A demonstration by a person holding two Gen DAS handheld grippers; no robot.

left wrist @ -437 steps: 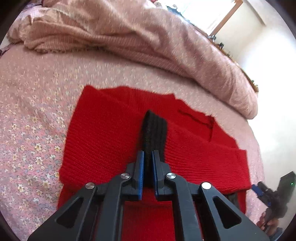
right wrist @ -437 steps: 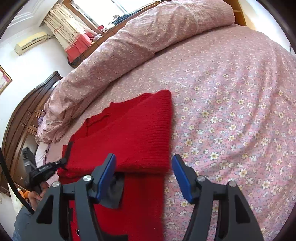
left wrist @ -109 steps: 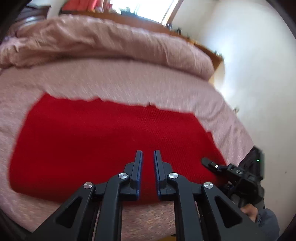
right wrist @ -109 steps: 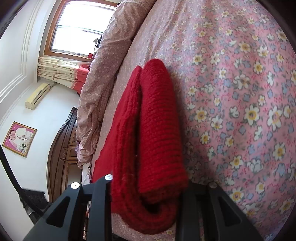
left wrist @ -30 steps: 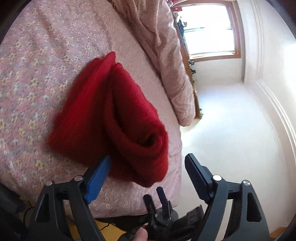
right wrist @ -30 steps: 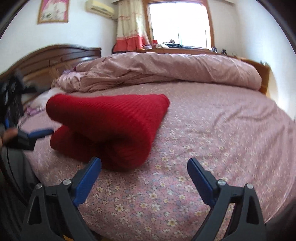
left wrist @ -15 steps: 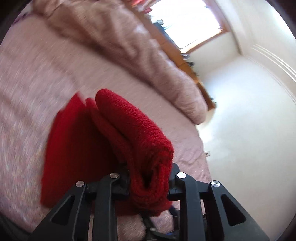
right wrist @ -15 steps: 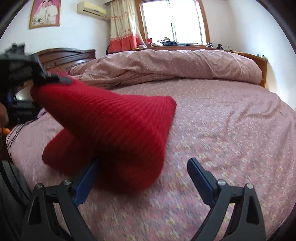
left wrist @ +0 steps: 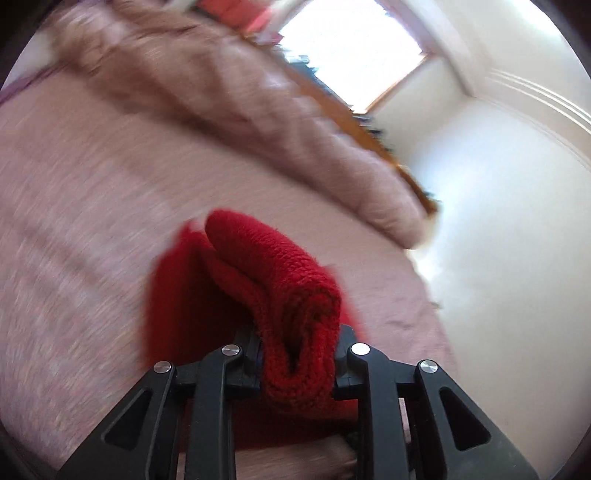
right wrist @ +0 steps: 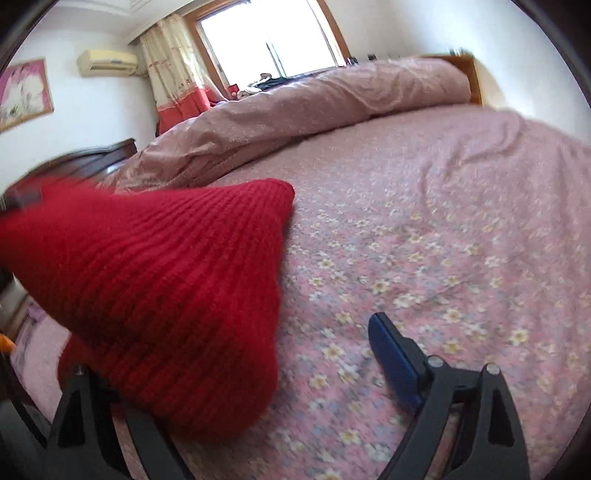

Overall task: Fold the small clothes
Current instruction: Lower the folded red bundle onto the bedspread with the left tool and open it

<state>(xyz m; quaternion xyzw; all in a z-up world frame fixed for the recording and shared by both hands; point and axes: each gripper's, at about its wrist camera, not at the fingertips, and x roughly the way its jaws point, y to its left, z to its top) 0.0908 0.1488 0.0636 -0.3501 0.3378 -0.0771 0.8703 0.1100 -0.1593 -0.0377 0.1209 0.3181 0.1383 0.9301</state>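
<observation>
The left gripper's fingers pinch one end of the folded red sweater, lifted above the floral bed. The right gripper is spread wide, gripping nothing; the sweater hides its left finger. One rumpled duvet lies behind, below one window.

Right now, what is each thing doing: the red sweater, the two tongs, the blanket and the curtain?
Red sweater: folded thick, one end lifted off the bed.
Left tongs: shut on the sweater's folded end.
Right tongs: open, holding nothing; the sweater hides the left finger.
Blanket: bunched in a long heap along the far side.
Curtain: pulled aside, window uncovered.
</observation>
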